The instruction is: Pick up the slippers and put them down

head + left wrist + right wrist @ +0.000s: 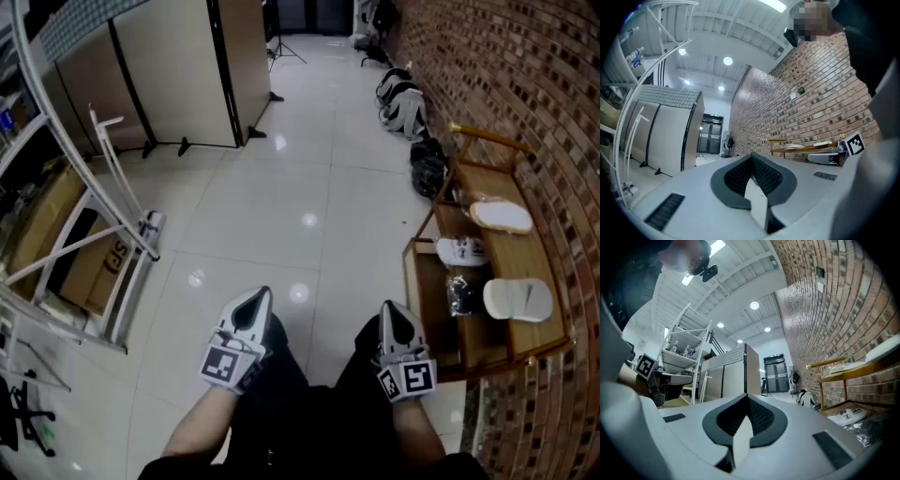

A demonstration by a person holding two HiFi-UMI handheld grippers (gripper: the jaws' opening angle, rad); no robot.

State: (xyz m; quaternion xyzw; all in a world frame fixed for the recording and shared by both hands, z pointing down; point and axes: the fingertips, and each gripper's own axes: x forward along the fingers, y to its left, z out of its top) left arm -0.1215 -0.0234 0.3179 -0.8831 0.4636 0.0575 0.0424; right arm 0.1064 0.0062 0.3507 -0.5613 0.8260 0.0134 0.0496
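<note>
A wooden shelf rack [553, 330] stands against the brick wall at the right. On its top board lie a beige slipper [502, 216] and a white slipper [517, 300]. On the lower board sit another white slipper [461, 250] and a dark plastic bag [462, 292]. That lower slipper [851, 414] also shows in the right gripper view. My left gripper [260, 292] [751, 154] and right gripper [389, 306] [747, 395] are held side by side over the floor, left of the rack. Both are shut and hold nothing.
A white metal rack [103, 216] with cardboard boxes [89, 267] stands at the left. A folding partition [178, 75] is at the back. Bags [403, 103] and a black sack [428, 167] lie along the brick wall. White tiled floor [309, 187] stretches ahead.
</note>
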